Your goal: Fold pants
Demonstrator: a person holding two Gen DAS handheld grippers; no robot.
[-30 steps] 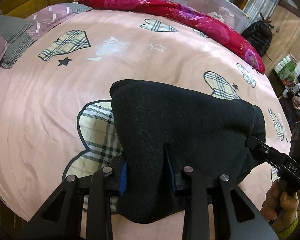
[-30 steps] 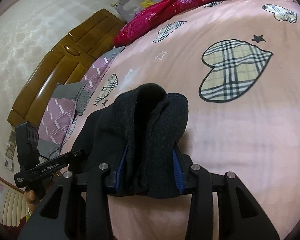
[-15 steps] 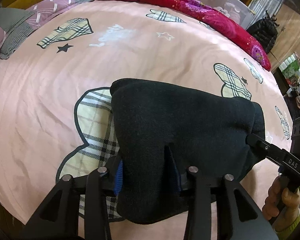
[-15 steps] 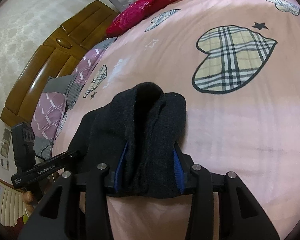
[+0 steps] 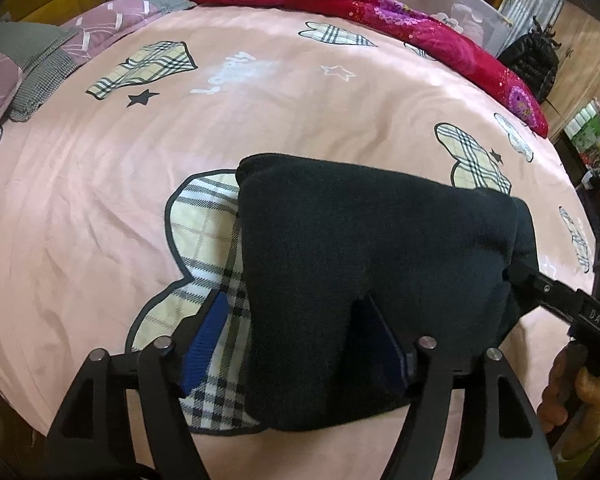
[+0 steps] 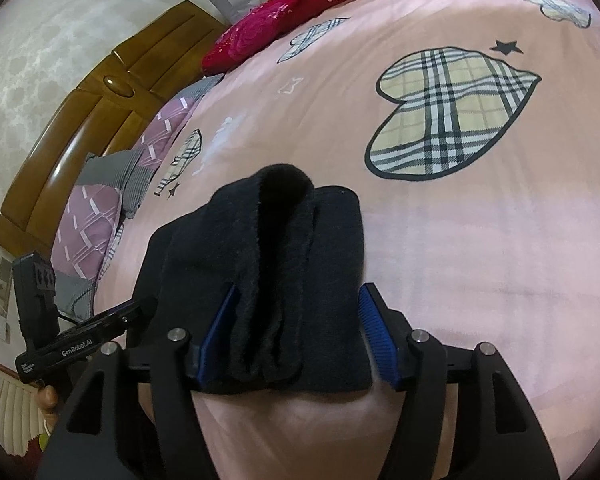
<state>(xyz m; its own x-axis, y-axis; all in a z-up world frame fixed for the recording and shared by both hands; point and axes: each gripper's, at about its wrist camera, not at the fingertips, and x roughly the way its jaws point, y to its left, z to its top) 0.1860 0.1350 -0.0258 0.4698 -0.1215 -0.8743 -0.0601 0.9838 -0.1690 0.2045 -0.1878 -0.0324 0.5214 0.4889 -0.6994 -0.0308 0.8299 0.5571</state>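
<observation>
Along the left edge of the left wrist view, purple and grey pillows (image 5: 28,64) lie at the head of the pink bedspread (image 5: 80,208), which is printed with plaid hearts and small stars. Further right, a plaid heart (image 5: 204,248) shows beside and partly under the folded black pants (image 5: 360,264), which lie in a thick bundle on the bedspread near its front edge. The left gripper (image 5: 296,344) has its jaws spread: the left blue pad (image 5: 204,336) stands clear of the cloth over the plaid heart, while the right pad is sunk in a notch of the fabric, so nothing is pinched between them. Behind the pants, a red floral quilt (image 5: 380,12) runs along the far side of the bed. At the right edge, the right gripper (image 5: 516,276) reaches into the end of the bundle, with the person's hand (image 5: 572,384) below it.

From the right wrist camera, a wooden headboard (image 6: 84,120) and the pillows (image 6: 96,220) sit at the left, and the left gripper's body shows low at the left edge against the bundle. In the middle, the right gripper (image 6: 296,336) has the folded layers of the pants (image 6: 276,272) between its blue pads (image 6: 374,332); the pads look a little apart from the cloth, though I cannot tell for certain whether they press it. To the right lies a large plaid heart (image 6: 452,112).
</observation>
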